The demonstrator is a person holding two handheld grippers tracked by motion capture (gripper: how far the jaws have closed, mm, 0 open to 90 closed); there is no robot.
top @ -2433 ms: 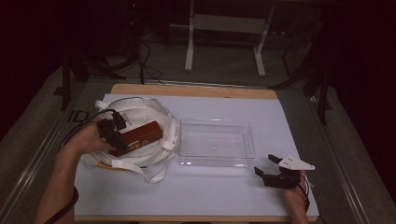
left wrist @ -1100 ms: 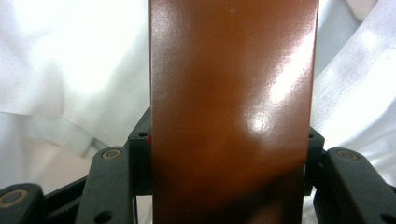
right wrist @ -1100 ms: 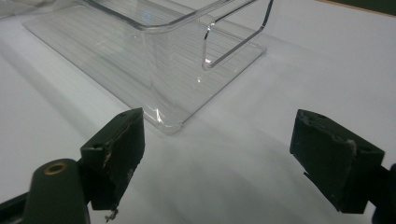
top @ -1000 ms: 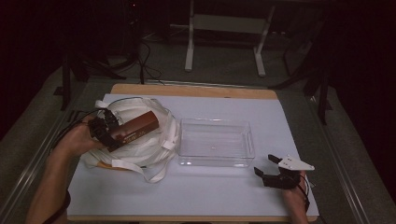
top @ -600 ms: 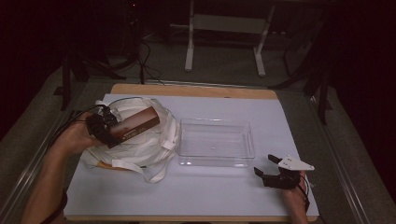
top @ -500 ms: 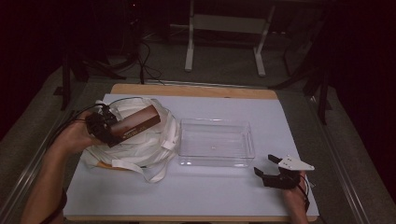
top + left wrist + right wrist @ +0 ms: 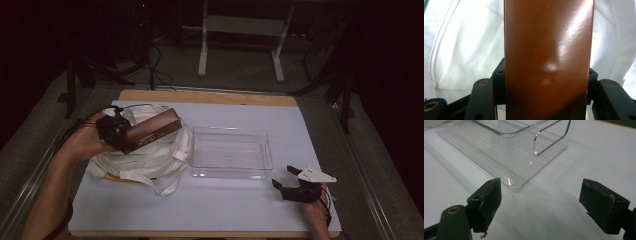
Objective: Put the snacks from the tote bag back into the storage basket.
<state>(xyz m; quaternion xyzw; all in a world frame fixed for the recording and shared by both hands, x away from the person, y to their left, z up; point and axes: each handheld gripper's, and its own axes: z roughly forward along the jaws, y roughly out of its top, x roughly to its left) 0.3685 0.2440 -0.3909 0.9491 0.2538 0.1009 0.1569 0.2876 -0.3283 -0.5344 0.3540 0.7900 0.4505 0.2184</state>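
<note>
1. The left gripper (image 7: 131,142) pinches a brown box (image 7: 152,130) by its near end, one jaw pressed on each long side.
2. Against the frames of a second ago, the box has risen clear of the white cloth bag (image 7: 150,160) under the fingers. The extraction step looks complete; transfer toward the clear plastic tray (image 7: 231,152), beyond the box's far end, is the likely next move.
3. The right gripper (image 7: 286,181) rests on the table, jaws spread and empty, unmoved, just beside the tray's near corner.
4. The left gripper view shows both pads (image 7: 499,85) seated against the box (image 7: 547,60), a contact the high view leaves too small to confirm.
</note>
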